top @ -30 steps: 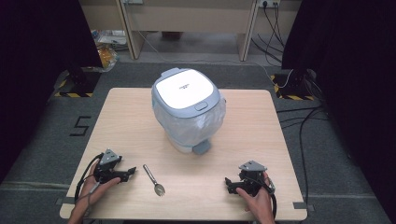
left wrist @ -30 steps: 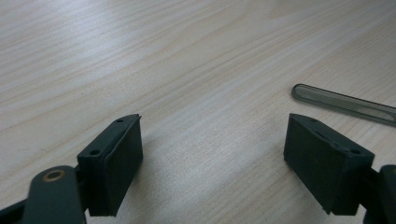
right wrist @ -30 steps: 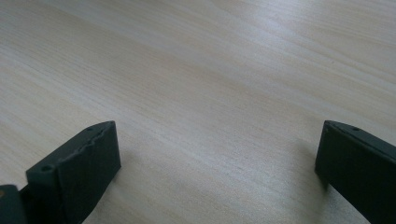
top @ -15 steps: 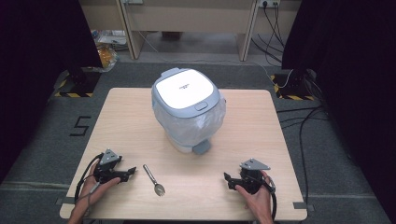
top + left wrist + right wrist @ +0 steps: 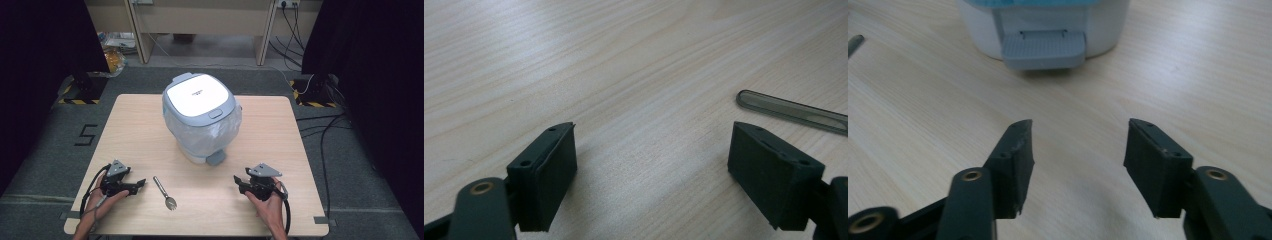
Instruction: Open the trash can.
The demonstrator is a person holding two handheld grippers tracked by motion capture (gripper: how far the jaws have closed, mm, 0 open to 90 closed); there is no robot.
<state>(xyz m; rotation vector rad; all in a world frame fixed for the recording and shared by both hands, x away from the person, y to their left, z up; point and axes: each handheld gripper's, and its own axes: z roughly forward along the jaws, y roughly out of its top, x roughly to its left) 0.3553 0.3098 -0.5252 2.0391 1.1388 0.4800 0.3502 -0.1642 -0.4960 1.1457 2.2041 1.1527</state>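
Observation:
A white and grey pedal bin (image 5: 201,115) with a clear liner and a shut lid stands in the middle of the wooden table (image 5: 140,130). Its grey foot pedal (image 5: 1043,49) faces the person. A metal spoon (image 5: 165,193) lies on the table near the front, left of centre; its handle (image 5: 794,110) shows in the left gripper view. My left gripper (image 5: 141,184) rests at the front left, open and holding nothing, just left of the spoon. My right gripper (image 5: 237,181) rests at the front right, open and holding nothing, pointing toward the pedal.
Cables (image 5: 320,130) trail over the grey floor to the right of the table. A desk frame (image 5: 200,25) stands behind it. Black curtains flank both sides. Bare tabletop lies around the bin.

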